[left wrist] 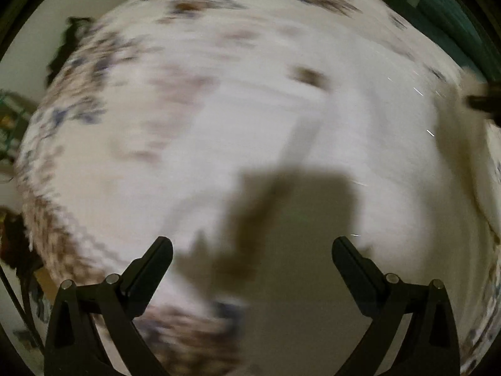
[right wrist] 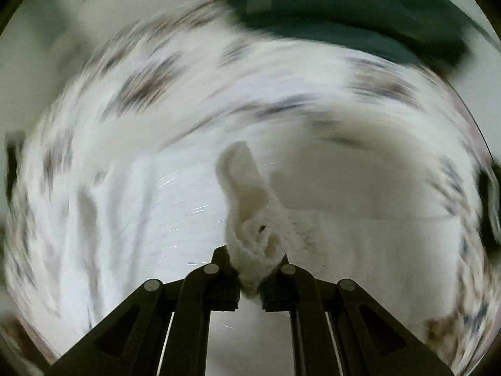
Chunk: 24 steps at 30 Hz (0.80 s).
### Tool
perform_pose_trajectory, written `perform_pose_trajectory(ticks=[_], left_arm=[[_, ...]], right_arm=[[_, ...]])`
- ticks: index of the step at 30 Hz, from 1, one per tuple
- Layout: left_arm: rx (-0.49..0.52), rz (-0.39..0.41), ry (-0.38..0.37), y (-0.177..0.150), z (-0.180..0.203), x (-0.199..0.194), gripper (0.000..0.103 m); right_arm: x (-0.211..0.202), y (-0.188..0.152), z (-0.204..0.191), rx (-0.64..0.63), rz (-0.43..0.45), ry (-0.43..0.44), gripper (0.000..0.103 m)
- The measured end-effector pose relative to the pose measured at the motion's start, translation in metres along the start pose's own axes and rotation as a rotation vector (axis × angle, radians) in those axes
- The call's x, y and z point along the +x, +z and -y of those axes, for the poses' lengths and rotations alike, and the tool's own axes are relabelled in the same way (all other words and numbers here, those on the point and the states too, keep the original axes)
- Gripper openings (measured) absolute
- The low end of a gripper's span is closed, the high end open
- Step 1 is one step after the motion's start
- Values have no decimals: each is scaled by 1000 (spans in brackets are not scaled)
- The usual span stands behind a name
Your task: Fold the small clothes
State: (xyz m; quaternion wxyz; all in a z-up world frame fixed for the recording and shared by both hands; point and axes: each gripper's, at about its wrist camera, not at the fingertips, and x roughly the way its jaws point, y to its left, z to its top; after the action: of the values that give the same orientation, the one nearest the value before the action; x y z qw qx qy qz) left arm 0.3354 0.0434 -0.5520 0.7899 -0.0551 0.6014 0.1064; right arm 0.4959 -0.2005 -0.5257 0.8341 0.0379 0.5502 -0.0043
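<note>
A white garment (left wrist: 281, 131) lies spread on a white, flower-patterned cloth surface (left wrist: 94, 62); the view is blurred by motion. My left gripper (left wrist: 252, 250) is open and empty above the garment, its shadow falling on the fabric. My right gripper (right wrist: 254, 258) is shut on a bunched fold of the white garment (right wrist: 250, 219) and holds it up off the surface. In the left wrist view the right gripper (left wrist: 483, 101) shows at the far right edge with white fabric hanging from it.
A dark teal folded item (right wrist: 344, 9) lies at the far side of the surface; it also shows in the left wrist view (left wrist: 438, 15). A dark object (left wrist: 67, 50) sits at the far left edge. The patterned cloth's (right wrist: 141, 84) border rings the work area.
</note>
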Motion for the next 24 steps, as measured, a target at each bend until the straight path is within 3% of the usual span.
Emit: perform_pose_trajectory(ticks=[4,7,9,11,13,14,15,17,20,23,24], left_arm=[[-94,1,47,-2,-86,3,103],[-143,-11,53,-12,-115,5,103],[-169,-39,38,-24,-127,10,103],[-207,-80,-25,-39,-136,14,103],[-252,-119,-120,-51,-146,22,103],[-266,-131,-154,-56,-149,25,103],[-277,-141,-187,-60,-151,28,103],[-302,-174,-277,-70,-148,37,103],[-346,-204,-371,-73,-139,50,103],[-397,-167,-397,-62,-129,55,101],[-406,-148,-394,-58,-128,54,85]], right_arm=[[36,-10,-129,-240,-31,-10,8],[45,-22,-173,-303,-64,-12,9],[62,-31,-178,-324,-153,-42,14],[73,-36,-160,-245,-265,27,20],[60,-36,-134,-149,-279,138,35],[47,-37,-114,-96,-268,190,56],[38,-40,-104,-67,-262,213,68],[20,-52,-68,0,-253,218,68],[13,-80,-13,113,-312,191,68],[18,-116,25,214,-383,163,68],[19,-128,36,238,-404,146,68]])
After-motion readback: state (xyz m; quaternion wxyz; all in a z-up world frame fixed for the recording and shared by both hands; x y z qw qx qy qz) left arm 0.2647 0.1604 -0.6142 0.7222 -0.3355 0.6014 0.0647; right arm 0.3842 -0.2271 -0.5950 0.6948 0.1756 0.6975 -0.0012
